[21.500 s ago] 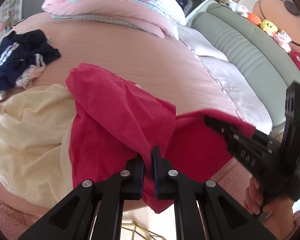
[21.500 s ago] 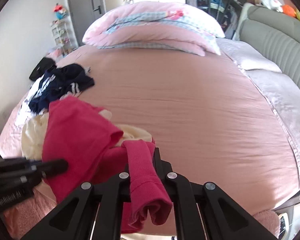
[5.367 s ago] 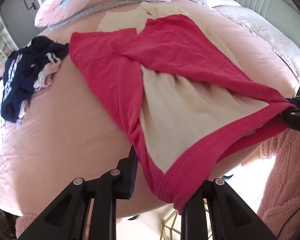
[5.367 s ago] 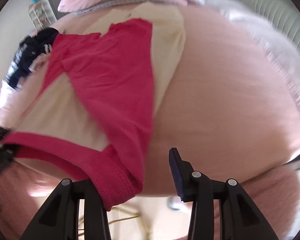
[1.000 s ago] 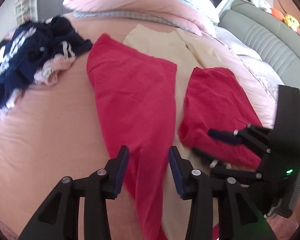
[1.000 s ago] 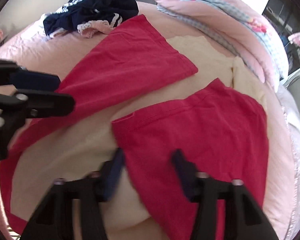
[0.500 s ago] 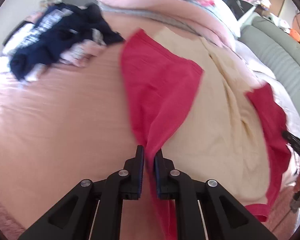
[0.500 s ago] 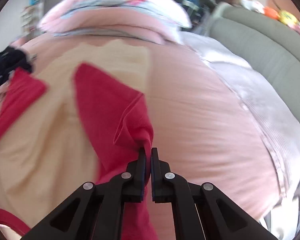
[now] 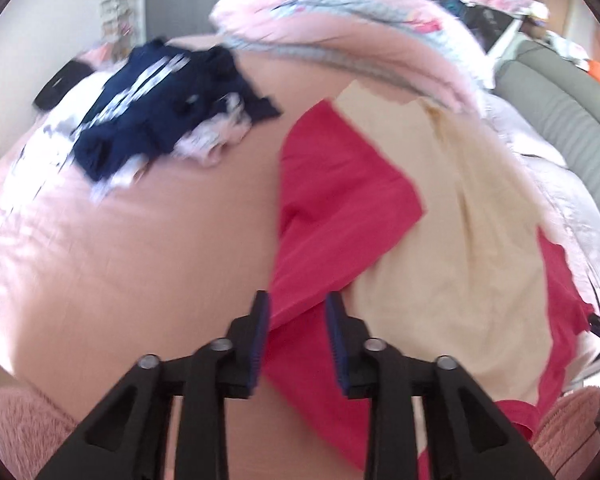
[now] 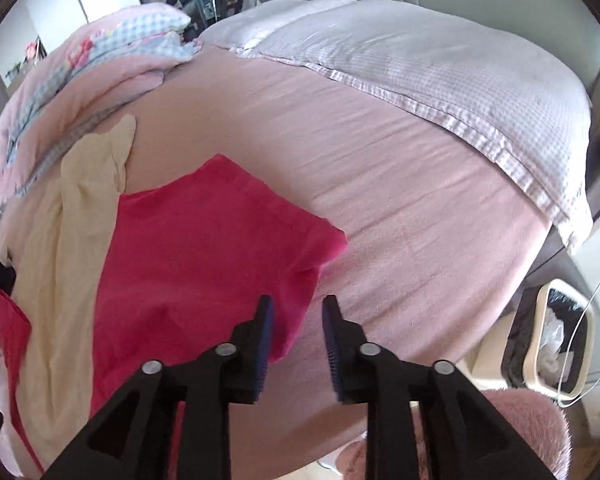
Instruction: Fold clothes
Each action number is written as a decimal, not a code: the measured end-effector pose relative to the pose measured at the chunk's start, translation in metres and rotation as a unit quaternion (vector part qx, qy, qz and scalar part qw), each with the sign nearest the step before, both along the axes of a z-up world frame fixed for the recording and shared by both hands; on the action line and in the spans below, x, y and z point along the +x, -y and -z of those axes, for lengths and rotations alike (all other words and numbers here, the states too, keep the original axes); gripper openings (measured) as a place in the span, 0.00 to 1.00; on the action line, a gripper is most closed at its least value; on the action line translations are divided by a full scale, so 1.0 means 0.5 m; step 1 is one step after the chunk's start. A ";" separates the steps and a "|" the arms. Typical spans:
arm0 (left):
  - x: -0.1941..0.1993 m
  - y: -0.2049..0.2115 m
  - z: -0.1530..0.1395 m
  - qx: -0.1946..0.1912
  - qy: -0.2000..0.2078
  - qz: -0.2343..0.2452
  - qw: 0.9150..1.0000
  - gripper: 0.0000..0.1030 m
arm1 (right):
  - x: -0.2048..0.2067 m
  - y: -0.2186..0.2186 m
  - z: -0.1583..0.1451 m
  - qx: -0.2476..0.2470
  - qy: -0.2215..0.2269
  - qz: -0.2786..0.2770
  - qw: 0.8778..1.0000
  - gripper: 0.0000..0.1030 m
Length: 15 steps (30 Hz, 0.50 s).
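Red garment spread open on the bed, both side flaps released

Progress: the red garment (image 9: 340,200) lies on the pink bed sheet (image 9: 140,240) with its cream lining (image 9: 460,260) facing up. Its left flap is turned in over the cream, and its right flap (image 10: 204,248) lies flat at the right side. No lengthwise or crosswise fold of the body is visible yet, so the work is judged to be at an early stage. A dark pile of clothes (image 9: 160,108) at the far left is untouched.

Grippers: the left gripper (image 9: 298,334) stands partly open over the near end of the left flap; cloth lies between the fingers but the pads do not press it. The right gripper (image 10: 296,332) stands partly open at the near edge of the right flap, holding nothing. Both sets of jaws have just been opening.

Change: half a second ago each gripper was clamped on a pinch of red cloth; both pinches are now let go. One second ago the right flap lay folded inward over the cream; it now lies outward on the sheet.
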State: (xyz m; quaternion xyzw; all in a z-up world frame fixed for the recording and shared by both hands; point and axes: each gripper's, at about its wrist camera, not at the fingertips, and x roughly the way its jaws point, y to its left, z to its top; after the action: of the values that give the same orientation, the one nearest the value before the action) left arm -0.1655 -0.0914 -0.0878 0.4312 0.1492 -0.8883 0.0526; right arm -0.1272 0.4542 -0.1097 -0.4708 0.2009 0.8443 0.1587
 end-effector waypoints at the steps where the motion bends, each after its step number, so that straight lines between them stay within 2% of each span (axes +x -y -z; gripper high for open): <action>1: -0.002 0.000 -0.005 0.029 -0.010 0.013 0.999 0.36 | 0.001 0.004 0.010 -0.027 0.003 0.006 1.000 0.38; 2: -0.008 0.003 -0.008 0.061 -0.018 0.021 0.998 0.36 | -0.005 0.002 0.016 -0.054 0.007 0.004 0.999 0.38; 3: -0.023 0.006 -0.009 0.077 -0.019 0.025 0.997 0.36 | -0.009 0.011 0.019 -0.068 0.010 -0.009 0.998 0.38; 4: -0.044 0.000 -0.012 0.053 -0.016 0.031 0.998 0.36 | -0.013 0.019 0.021 -0.080 0.012 -0.021 0.996 0.38; 6: -0.084 -0.032 -0.012 -0.032 -0.013 0.063 0.997 0.36 | -0.024 0.037 0.026 -0.055 0.021 -0.034 0.998 0.45; 7: -0.106 -0.047 -0.011 -0.053 -0.009 0.084 0.995 0.36 | -0.035 0.036 0.033 -0.043 0.024 -0.034 0.998 0.47; 8: -0.125 -0.058 -0.003 -0.054 -0.001 0.103 0.993 0.36 | -0.047 0.036 0.041 -0.031 0.028 -0.032 0.999 0.50; 10: -0.161 -0.073 0.017 -0.054 0.017 0.124 0.991 0.36 | -0.060 0.029 0.056 -0.044 0.040 -0.018 0.998 0.51; 12: -0.182 -0.094 0.037 -0.072 0.026 0.130 0.989 0.36 | -0.066 0.039 0.061 -0.047 0.045 -0.020 0.998 0.61; 15: -0.208 -0.115 0.076 -0.090 0.048 0.135 0.986 0.36 | -0.069 0.086 0.062 -0.012 0.052 -0.055 0.997 0.66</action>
State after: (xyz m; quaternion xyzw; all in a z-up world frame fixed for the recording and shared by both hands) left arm -0.2698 -0.0339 -0.1257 0.4833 0.0061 -0.8752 -0.0218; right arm -0.1615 0.4114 -0.1409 -0.5266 0.1758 0.8235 0.1168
